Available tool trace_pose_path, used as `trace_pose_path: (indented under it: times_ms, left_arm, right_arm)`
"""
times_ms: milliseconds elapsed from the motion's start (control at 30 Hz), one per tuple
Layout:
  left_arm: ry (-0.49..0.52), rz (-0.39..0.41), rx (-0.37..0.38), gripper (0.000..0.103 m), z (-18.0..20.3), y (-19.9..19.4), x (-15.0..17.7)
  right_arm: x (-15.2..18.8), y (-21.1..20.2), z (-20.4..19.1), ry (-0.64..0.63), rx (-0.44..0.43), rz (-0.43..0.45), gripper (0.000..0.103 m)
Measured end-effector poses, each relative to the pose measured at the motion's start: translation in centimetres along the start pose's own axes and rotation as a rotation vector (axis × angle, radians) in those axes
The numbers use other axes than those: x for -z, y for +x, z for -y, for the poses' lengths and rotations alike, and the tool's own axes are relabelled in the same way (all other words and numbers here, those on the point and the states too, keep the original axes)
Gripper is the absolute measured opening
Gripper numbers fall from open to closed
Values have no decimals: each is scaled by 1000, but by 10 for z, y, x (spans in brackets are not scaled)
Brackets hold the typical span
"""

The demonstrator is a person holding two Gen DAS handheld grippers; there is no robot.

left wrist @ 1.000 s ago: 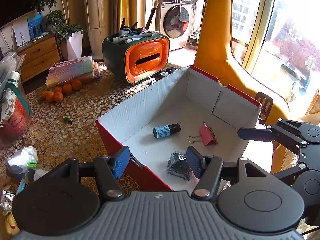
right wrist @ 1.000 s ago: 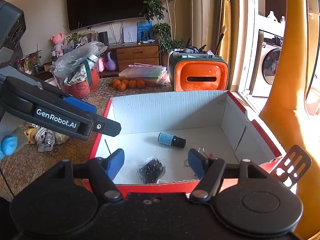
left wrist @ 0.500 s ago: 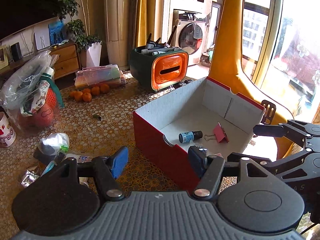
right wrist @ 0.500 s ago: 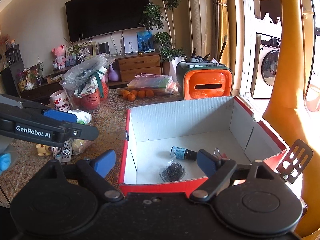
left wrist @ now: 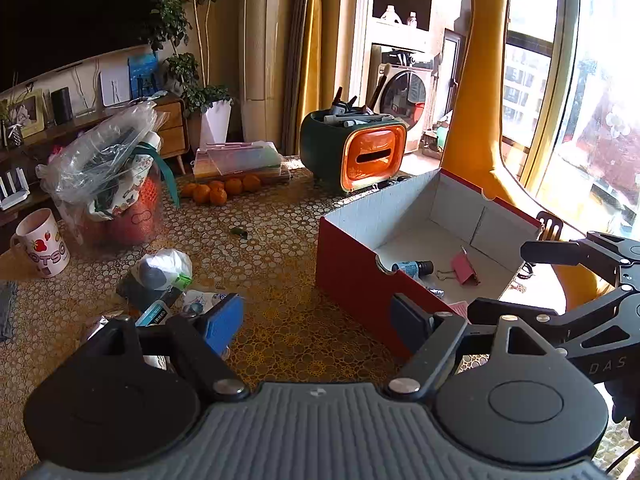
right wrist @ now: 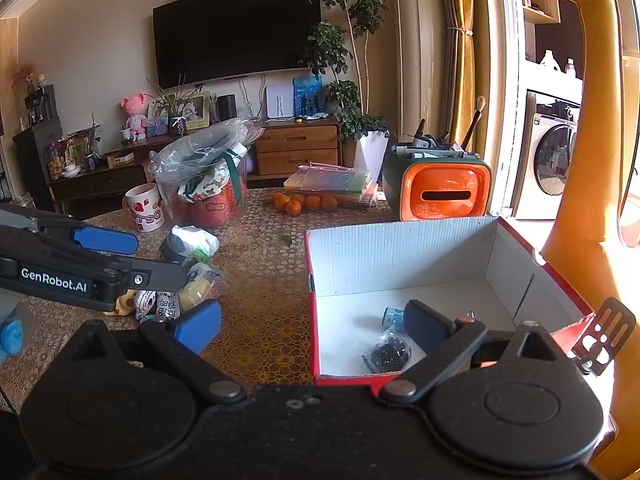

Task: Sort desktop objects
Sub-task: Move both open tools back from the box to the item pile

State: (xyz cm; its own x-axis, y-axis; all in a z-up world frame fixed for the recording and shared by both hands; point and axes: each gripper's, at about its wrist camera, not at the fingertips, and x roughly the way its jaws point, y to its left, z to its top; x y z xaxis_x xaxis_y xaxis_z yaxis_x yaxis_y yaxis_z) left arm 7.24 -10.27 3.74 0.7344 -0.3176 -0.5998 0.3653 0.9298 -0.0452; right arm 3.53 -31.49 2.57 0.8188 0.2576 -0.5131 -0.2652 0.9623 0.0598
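Both hand-held grippers (left wrist: 316,322) (right wrist: 312,326) angled down, jaws opening, empty.

Perhaps five oranges (right wrist: 305,202), one mug (right wrist: 145,207), one box (right wrist: 400,256).

Strong daylight pours in from the window (left wrist: 592,128) at the right edge of the left wrist view, blown out to near white there, and it lays a warm glare along the right side of the right wrist view too. The upper left of both frames is dimmer, the television (right wrist: 236,28) a flat black patch. Both pictures are sharp in the middle, with heavy fisheye bending of straight lines near the edges and dark corners.
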Motion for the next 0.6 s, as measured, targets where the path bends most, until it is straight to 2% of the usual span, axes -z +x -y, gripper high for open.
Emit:
trace_pose_path:
  times_ms: [467,533,600]
  left_arm:
    - [-71,43,-33,90,-52,-23,30]
    - [-85,51,-38,101,-59,-25,36]
    - [-89,66,-54,103,-64,-27,40]
  right_arm:
    - [-6,20,-40,-15,-24,-9,100]
    - [-6,24,-46,-18,-32,-12,100]
    - [-6,28,-52,-26,-39,-17,100]
